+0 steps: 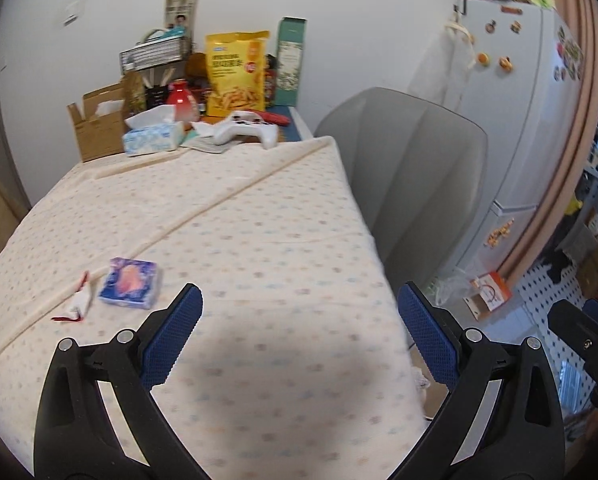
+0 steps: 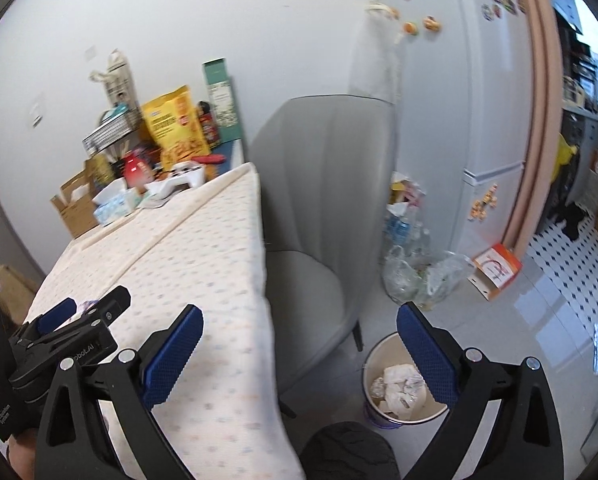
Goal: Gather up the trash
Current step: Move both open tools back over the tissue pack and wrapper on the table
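On the dotted tablecloth point(image 1: 283, 216), a small blue tissue pack point(image 1: 129, 282) lies at the left, with a crumpled white scrap with red string point(image 1: 77, 305) beside it. My left gripper point(image 1: 299, 300) hangs open over the cloth, to the right of both, with nothing between its blue pads. My right gripper point(image 2: 299, 320) is wide open and empty, straddling the table's right edge. A round trash bin point(image 2: 381, 357) stands on the floor below it, and crumpled white paper point(image 2: 399, 384) lies inside. The left gripper point(image 2: 71, 328) also shows at the far left of the right wrist view.
At the table's far end stand a cardboard box point(image 1: 95, 132), a tissue box point(image 1: 153, 134), a white game controller point(image 1: 247, 130) and a yellow snack bag point(image 1: 235, 74). A grey chair point(image 2: 323, 208) sits beside the table. Plastic bags of bottles point(image 2: 411, 264), an orange box point(image 2: 497, 270) and a fridge point(image 2: 487, 100) are behind it.
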Available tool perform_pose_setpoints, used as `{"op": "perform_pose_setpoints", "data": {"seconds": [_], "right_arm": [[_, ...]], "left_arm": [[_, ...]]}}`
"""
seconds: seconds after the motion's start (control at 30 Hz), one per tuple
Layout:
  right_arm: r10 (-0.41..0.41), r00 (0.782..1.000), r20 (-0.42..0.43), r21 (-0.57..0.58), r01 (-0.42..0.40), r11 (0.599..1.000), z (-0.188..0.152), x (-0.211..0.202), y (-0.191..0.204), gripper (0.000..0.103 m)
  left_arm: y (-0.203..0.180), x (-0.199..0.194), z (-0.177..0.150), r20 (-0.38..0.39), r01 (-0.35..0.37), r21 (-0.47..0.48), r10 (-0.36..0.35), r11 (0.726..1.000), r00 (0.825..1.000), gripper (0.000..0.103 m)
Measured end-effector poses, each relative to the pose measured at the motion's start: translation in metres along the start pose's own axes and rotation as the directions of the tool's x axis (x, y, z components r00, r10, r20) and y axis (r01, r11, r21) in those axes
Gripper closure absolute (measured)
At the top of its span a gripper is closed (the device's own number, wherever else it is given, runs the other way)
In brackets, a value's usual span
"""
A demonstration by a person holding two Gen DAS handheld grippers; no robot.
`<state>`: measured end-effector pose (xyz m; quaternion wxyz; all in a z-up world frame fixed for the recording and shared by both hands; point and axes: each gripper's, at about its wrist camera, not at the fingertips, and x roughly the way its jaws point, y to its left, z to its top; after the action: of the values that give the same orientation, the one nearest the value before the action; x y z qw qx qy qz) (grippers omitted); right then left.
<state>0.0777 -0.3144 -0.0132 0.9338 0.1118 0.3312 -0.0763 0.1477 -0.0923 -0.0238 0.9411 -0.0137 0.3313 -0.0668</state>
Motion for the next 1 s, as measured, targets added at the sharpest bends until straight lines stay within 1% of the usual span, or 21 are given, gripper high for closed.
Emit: {"op": "perform_pose_setpoints", "data": {"seconds": [0.07,0.17,0.3,0.43,0.6,0.67,0.8,1.0], "right_arm": [[0.015,1.000,-0.003,-0.022,-0.015,1.000,0.000,0.000,0.016,0.008],[0.036,0.999,-0.007,-0.051,-0.037,0.998,-0.001,0.001,0.037,0.008],[0.064,0.998,-0.015,-0.087,-0.065,0.994,-0.003,0.004,0.065,0.008],[0.091,0.996,-0.026,-0.114,-0.093,0.989,-0.006,0.008,0.087,0.008],[0.118,0.992,-0.041,-0.144,-0.123,0.982,-0.009,0.013,0.112,0.008],[0.123,0.991,-0.048,-0.154,-0.129,0.980,-0.010,0.016,0.119,0.008],[0.131,0.990,-0.061,-0.176,-0.140,0.974,-0.013,0.022,0.137,0.008],[0.139,0.987,-0.078,-0.193,-0.152,0.969,-0.015,0.031,0.158,0.008]], "left_arm": [[0.016,-0.004,0.000,0.009,-0.006,-0.020,0.006,1.000,1.000,0.006],[0.038,-0.009,0.000,0.019,-0.040,-0.050,0.041,0.998,0.999,0.006],[0.064,-0.016,-0.003,0.023,-0.059,-0.082,0.061,0.995,0.998,0.006],[0.089,-0.019,-0.006,0.019,-0.094,-0.102,0.097,0.990,0.995,0.006],[0.115,-0.021,-0.010,0.011,-0.108,-0.148,0.111,0.983,0.994,0.006],[0.126,-0.022,-0.012,0.010,-0.116,-0.170,0.119,0.979,0.993,0.006],[0.155,-0.021,-0.017,-0.003,-0.143,-0.236,0.146,0.961,0.989,0.006],[0.190,-0.016,-0.029,-0.033,-0.174,-0.278,0.172,0.945,0.985,0.006]]}}
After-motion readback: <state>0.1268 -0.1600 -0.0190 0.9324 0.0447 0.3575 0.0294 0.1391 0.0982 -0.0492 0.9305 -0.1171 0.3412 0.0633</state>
